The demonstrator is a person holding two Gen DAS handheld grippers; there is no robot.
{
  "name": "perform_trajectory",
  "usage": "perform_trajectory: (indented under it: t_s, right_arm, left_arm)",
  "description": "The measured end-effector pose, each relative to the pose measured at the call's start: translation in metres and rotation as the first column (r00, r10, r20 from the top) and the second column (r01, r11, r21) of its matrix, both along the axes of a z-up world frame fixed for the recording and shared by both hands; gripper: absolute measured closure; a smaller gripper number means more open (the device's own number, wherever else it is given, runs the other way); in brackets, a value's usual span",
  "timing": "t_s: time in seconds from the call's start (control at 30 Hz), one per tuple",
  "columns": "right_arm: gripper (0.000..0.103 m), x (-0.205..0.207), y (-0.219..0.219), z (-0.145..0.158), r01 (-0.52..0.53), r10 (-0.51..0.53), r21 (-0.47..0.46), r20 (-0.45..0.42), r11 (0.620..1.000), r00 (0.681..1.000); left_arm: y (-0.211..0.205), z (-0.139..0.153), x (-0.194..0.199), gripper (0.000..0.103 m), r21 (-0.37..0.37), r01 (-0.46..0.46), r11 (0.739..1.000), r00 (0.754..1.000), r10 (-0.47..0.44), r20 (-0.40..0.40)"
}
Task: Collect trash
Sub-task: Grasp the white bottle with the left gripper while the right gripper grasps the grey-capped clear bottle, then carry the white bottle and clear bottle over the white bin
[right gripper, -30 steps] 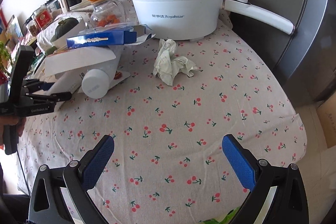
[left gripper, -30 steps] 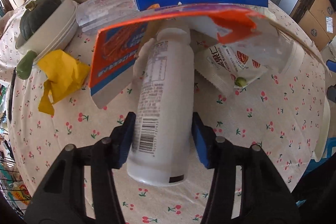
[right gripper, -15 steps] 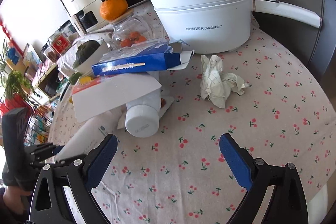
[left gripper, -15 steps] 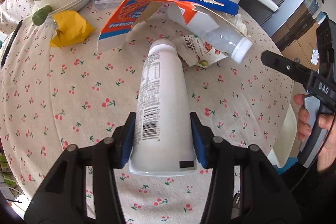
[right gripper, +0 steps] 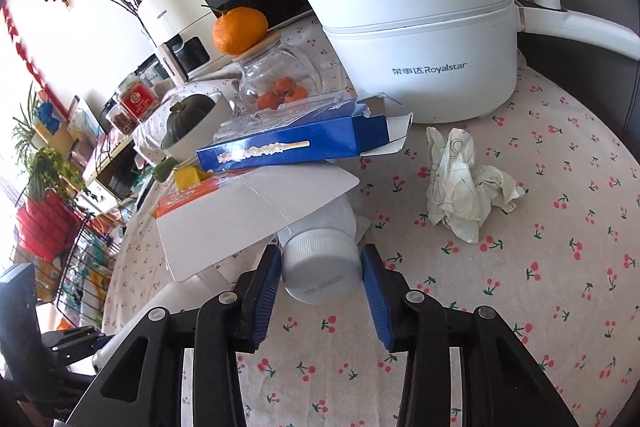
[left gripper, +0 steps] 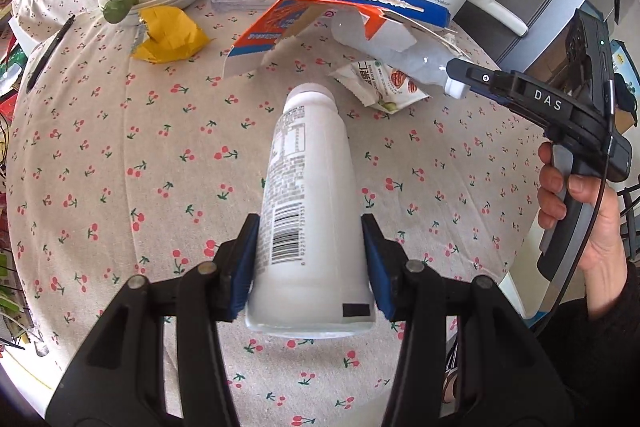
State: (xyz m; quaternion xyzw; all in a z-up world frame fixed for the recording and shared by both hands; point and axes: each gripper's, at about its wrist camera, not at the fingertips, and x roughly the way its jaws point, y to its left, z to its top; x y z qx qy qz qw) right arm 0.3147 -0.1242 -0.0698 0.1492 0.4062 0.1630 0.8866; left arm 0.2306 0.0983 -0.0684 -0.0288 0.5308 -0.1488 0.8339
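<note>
cap of clear bottle sits between right hand-held gripper's closing jaws.

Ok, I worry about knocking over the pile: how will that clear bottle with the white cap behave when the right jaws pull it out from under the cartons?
The clear bottle looks empty, so probably light. It lies on its side, so it may roll once freed. The torn orange carton and blue box resting over it will likely slump. The right gripper jaws are closing around its cap.
</note>
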Motion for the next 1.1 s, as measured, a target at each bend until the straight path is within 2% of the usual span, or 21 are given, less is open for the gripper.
perform_trajectory:
  t_s: [0.1, 0.3, 0.4, 0.6, 0.63, 0.67, 0.7, 0.77, 0.83, 0.87, 0.9, 0.93, 0.97, 1.0, 1.1]
  right_arm:
    - [0.061, -0.009, -0.005, 0.012, 0.007, -0.007, -0.021, 0.020, 1.000, 1.000]
    - [0.062, -0.040, -0.017, 0.048, 0.015, -0.011, -0.037, 0.122, 0.999, 0.992]
    - [0.062, -0.057, -0.027, 0.064, 0.031, -0.024, -0.038, 0.176, 0.999, 0.984]
    - [0.062, -0.082, -0.047, 0.081, 0.073, -0.057, -0.064, 0.217, 0.995, 0.975]
    - [0.062, -0.088, -0.051, 0.085, 0.079, -0.061, -0.071, 0.225, 0.994, 0.972]
    - [0.062, -0.094, -0.054, 0.088, 0.083, -0.063, -0.078, 0.235, 0.993, 0.970]
    - [0.062, -0.099, -0.057, 0.091, 0.087, -0.064, -0.085, 0.243, 0.993, 0.968]
    - [0.062, -0.111, -0.063, 0.097, 0.095, -0.068, -0.097, 0.255, 0.991, 0.965]
    - [0.062, -0.121, -0.069, 0.100, 0.104, -0.072, -0.109, 0.264, 0.989, 0.962]
    - [0.062, -0.125, -0.072, 0.101, 0.109, -0.074, -0.118, 0.265, 0.987, 0.961]
    - [0.062, -0.129, -0.075, 0.100, 0.115, -0.078, -0.126, 0.264, 0.985, 0.961]
    - [0.062, -0.132, -0.078, 0.099, 0.122, -0.085, -0.131, 0.260, 0.984, 0.962]
    - [0.062, -0.134, -0.081, 0.098, 0.131, -0.094, -0.134, 0.253, 0.982, 0.963]
    - [0.062, -0.136, -0.085, 0.096, 0.140, -0.105, -0.134, 0.244, 0.981, 0.964]
    - [0.062, -0.140, -0.093, 0.094, 0.155, -0.122, -0.134, 0.228, 0.979, 0.966]
  left_arm:
    - [-0.001, 0.007, -0.003, 0.052, -0.025, -0.001, 1.000, 1.000, 0.002, 0.026]
    - [-0.008, 0.025, -0.011, 0.052, -0.064, 0.025, 0.998, 0.997, -0.019, 0.080]
    - [-0.014, 0.027, -0.013, 0.052, -0.066, 0.043, 0.997, 0.995, -0.037, 0.090]
    - [-0.022, 0.032, -0.025, 0.055, -0.071, 0.069, 0.995, 0.992, -0.061, 0.110]
    - [-0.023, 0.034, -0.027, 0.064, -0.074, 0.078, 0.994, 0.991, -0.069, 0.119]
    - [-0.025, 0.037, -0.029, 0.103, -0.086, 0.098, 0.992, 0.988, -0.086, 0.125]
    - [-0.026, 0.040, -0.031, 0.098, -0.093, 0.108, 0.990, 0.987, -0.095, 0.131]
    - [-0.029, 0.040, -0.033, 0.098, -0.074, 0.120, 0.990, 0.986, -0.110, 0.128]
    - [-0.035, 0.029, -0.031, 0.097, -0.055, 0.144, 0.988, 0.988, -0.140, 0.064]
    - [-0.036, 0.024, -0.031, 0.090, -0.056, 0.134, 0.989, 0.990, -0.131, 0.043]
    - [-0.039, 0.019, -0.031, 0.072, -0.047, 0.134, 0.990, 0.991, -0.133, 0.023]
    - [-0.041, 0.016, -0.031, 0.060, -0.035, 0.139, 0.990, 0.990, -0.138, 0.014]
    - [-0.045, 0.014, -0.034, 0.038, -0.033, 0.151, 0.988, 0.989, -0.150, 0.014]
    - [-0.048, 0.012, -0.034, 0.031, -0.033, 0.161, 0.986, 0.987, -0.161, 0.007]
    - [-0.059, 0.002, -0.034, 0.031, -0.016, 0.188, 0.982, 0.981, -0.189, -0.044]
